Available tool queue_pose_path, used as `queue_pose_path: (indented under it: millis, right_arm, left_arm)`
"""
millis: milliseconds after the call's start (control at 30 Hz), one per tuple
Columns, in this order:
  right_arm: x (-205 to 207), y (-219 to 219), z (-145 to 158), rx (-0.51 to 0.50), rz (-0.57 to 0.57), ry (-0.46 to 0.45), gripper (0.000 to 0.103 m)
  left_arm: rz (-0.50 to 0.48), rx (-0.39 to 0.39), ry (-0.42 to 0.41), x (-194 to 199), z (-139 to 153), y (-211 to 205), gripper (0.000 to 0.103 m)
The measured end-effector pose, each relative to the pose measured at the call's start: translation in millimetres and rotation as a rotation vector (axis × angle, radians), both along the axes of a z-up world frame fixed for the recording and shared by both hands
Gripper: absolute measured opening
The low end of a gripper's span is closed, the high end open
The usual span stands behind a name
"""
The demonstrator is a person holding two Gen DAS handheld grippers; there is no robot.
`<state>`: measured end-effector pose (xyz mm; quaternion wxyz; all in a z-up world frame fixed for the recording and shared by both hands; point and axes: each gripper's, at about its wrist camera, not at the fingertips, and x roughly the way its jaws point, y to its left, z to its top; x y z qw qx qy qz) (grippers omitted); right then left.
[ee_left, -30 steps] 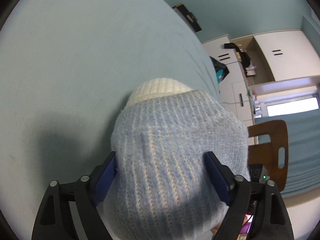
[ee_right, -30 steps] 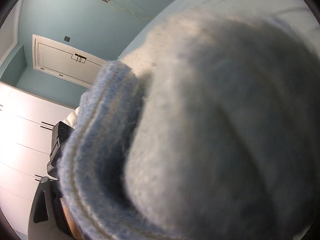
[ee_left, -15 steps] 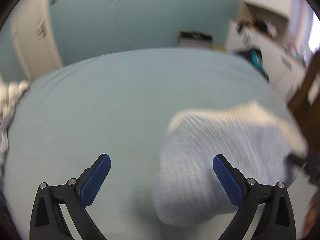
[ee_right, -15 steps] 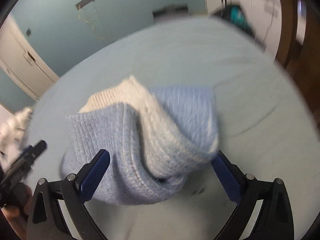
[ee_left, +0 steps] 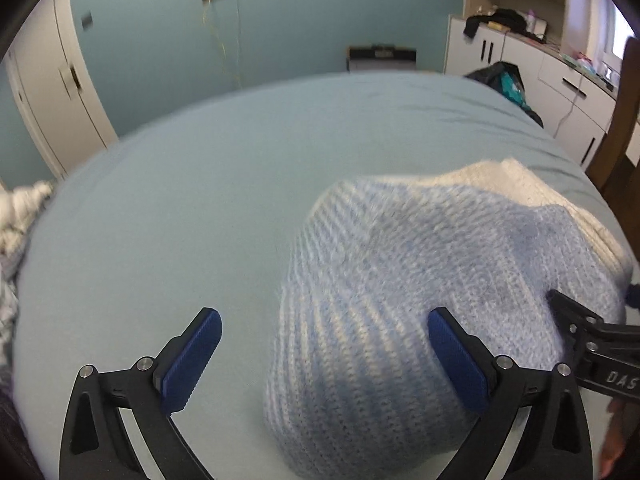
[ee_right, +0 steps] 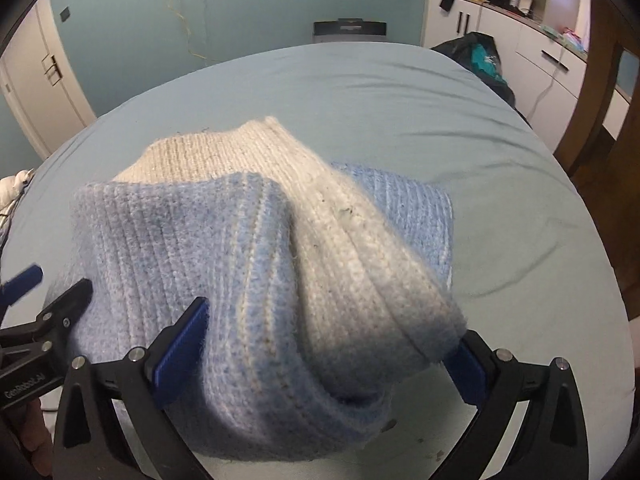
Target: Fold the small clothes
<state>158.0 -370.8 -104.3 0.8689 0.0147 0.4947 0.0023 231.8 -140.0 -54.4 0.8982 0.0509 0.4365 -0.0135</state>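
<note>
A blue-and-cream knit [ee_right: 256, 280] lies bunched on the bed [ee_left: 200, 200], apparently set down for folding. Both grippers, left [ee_left: 324, 360] and right [ee_right: 324, 352], hover low with jaws spread wide, pinching nothing; the knit sits between the right one's jaws. Bare sheet stretches left and beyond the knit, while the bed's right edge lies near.

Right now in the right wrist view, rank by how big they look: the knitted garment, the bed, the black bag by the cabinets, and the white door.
1. bed
2. knitted garment, enlarged by nearness
3. white door
4. black bag
</note>
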Motion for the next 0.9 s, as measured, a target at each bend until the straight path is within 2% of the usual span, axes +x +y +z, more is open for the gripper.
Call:
queue_pose_path:
  millis: [100,133,200,333,467,567,633,767,900]
  right_arm:
    - [19.7,-31.6,10.0,0.016,0.023,0.031,0.102]
    - [11.3,-32.9,17.9,0.023,0.012,0.011,0.102]
    - [-14.4,-44.9,33.8,0.0,-0.021,-0.106,0.102]
    - [-70.8,-46.7,60.5,-0.108,0.03,-0.209,0.102]
    - [-123.6,-45.6,62.9,-0.169,0.089,-0.242,0.102]
    - [-156.6,-51.2,49.7,-0.155,0.089,-0.236,0.102]
    - [-160.0,-65.0,36.3,-0.133,0.059,-0.238,0.102]
    - [-181.1,-80.1,38.1,-0.144,0.007,-0.306,0.102]
    - [-198.6,-98.9,53.7,-0.064,0.02,-0.377,0.102]
  left_arm:
    - [-0.033,0.122,-0.103,-12.0,18.3,-13.1,0.103]
    - [-0.032,0.165,-0.144,-18.6,25.0,-14.3,0.103]
    - [-0.028,0.191,-0.199,-30.6,39.3,-14.9,0.103]
    - [0.008,0.131,-0.217,-55.1,60.8,2.1,0.103]
    - [0.039,0.089,-0.192,-105.5,63.5,25.4,0.103]
    - [0.024,0.095,-0.147,-138.8,55.7,29.4,0.103]
    - [0.007,0.084,-0.143,-165.0,55.8,27.1,0.103]
    - [-0.007,0.102,-0.167,-196.7,60.1,19.2,0.103]
    - [-0.014,0.12,-0.152,-212.6,55.7,17.4,0.103]
